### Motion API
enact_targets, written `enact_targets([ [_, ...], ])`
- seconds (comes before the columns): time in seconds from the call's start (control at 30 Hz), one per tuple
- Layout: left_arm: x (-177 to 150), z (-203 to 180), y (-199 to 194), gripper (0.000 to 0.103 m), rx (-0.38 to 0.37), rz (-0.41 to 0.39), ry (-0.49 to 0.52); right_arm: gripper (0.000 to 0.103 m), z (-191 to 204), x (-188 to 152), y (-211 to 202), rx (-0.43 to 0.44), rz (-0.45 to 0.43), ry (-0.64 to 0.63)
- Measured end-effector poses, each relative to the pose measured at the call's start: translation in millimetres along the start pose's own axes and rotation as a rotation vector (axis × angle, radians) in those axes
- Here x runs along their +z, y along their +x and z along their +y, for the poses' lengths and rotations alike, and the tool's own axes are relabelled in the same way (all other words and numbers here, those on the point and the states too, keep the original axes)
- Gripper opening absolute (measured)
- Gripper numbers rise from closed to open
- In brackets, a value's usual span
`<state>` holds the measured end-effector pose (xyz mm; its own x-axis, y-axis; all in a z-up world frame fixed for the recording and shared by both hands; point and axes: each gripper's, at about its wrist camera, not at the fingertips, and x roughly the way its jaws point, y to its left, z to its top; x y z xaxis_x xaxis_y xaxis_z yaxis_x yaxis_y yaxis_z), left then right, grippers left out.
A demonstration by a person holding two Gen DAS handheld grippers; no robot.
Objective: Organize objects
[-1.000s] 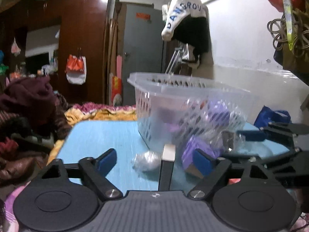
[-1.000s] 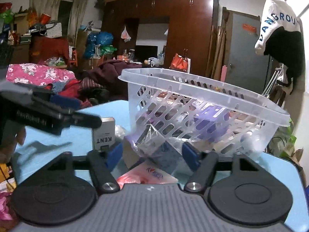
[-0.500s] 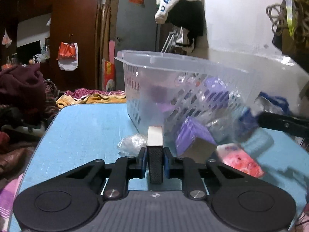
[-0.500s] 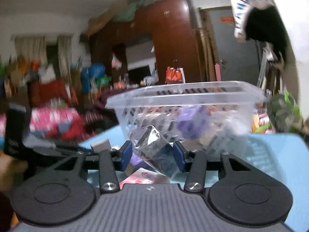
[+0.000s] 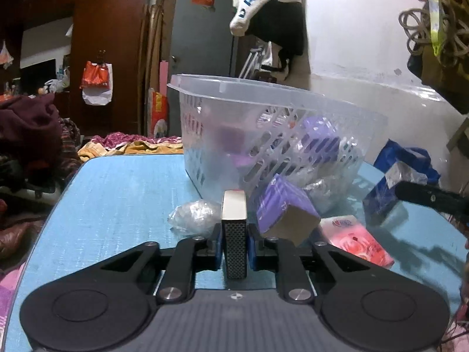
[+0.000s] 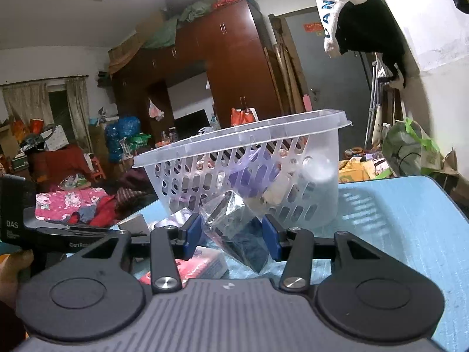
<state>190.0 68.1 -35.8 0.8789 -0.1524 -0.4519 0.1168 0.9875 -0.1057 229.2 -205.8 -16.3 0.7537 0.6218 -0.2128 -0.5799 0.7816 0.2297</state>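
A clear slotted plastic basket (image 5: 263, 123) stands on the blue table (image 5: 117, 199) and holds purple boxes and wrapped items; it also shows in the right wrist view (image 6: 243, 164). My left gripper (image 5: 233, 242) is shut on a slim white cigarette box (image 5: 233, 234) with a dark patterned end, held on edge just above the table in front of the basket. My right gripper (image 6: 234, 234) is shut on a dark blue box in crinkly clear wrap (image 6: 234, 228), lifted near the basket's side; it also shows in the left wrist view (image 5: 390, 193).
On the table by the basket lie a purple box (image 5: 284, 211), a pink tissue pack (image 5: 354, 240) and a clear crumpled wrapper (image 5: 193, 217). The left gripper's body (image 6: 58, 234) sits at the left of the right wrist view. A cluttered room lies beyond the table edges.
My left gripper closed on the cigarette box and raised it slightly. My right gripper lifted the wrapped blue box and swung right around the basket.
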Motion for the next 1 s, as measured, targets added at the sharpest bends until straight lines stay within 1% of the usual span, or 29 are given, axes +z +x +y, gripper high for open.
enact_targets([
  [0.03,-0.4,-0.8,-1.2,0.018,0.003,-0.007,0.006,0.049,0.8,-0.2,-0.6,0.001,0.002,-0.001],
  [0.13,-2.4,-3.4,-9.5,0.018,0.007,-0.068,0.020,0.049,1.0,-2.4,-2.4,0.002,0.002,-0.004],
  [0.23,-3.1,-2.3,-13.7,0.018,-0.021,-0.098,0.024,0.049,1.2,-1.7,-2.9,0.001,0.002,-0.001],
  [0.47,-1.9,-4.2,-17.1,0.018,-0.042,-0.125,0.034,0.046,2.2,-1.8,-2.8,0.003,0.003,-0.004],
  [0.6,-3.9,-8.2,-27.5,0.018,-0.058,-0.185,0.055,0.045,3.4,0.9,-6.2,0.000,-0.010,-0.008],
  [0.67,-1.6,-12.1,-37.9,0.018,-0.079,-0.224,0.063,0.045,7.7,7.6,-14.7,-0.002,-0.037,-0.024],
  [0.77,18.8,-23.2,-52.2,0.018,-0.091,-0.274,0.085,0.045,22.0,31.8,-33.4,0.006,-0.107,-0.071],
  [0.83,40.5,-28.9,-55.7,0.018,-0.096,-0.297,0.098,0.045,32.5,56.6,-39.1,-0.005,-0.145,-0.123],
  [0.87,56.5,-32.4,-55.1,0.018,-0.094,-0.306,0.106,0.045,36.7,70.0,-38.2,-0.012,-0.156,-0.148],
  [0.97,99.4,-39.9,-41.4,0.018,-0.097,-0.305,0.111,0.045,43.6,110.9,-17.3,-0.039,-0.156,-0.205],
  [1.0,110.2,-42.8,-35.3,0.018,-0.077,-0.302,0.117,0.045,43.9,123.1,-5.2,-0.062,-0.143,-0.220],
])
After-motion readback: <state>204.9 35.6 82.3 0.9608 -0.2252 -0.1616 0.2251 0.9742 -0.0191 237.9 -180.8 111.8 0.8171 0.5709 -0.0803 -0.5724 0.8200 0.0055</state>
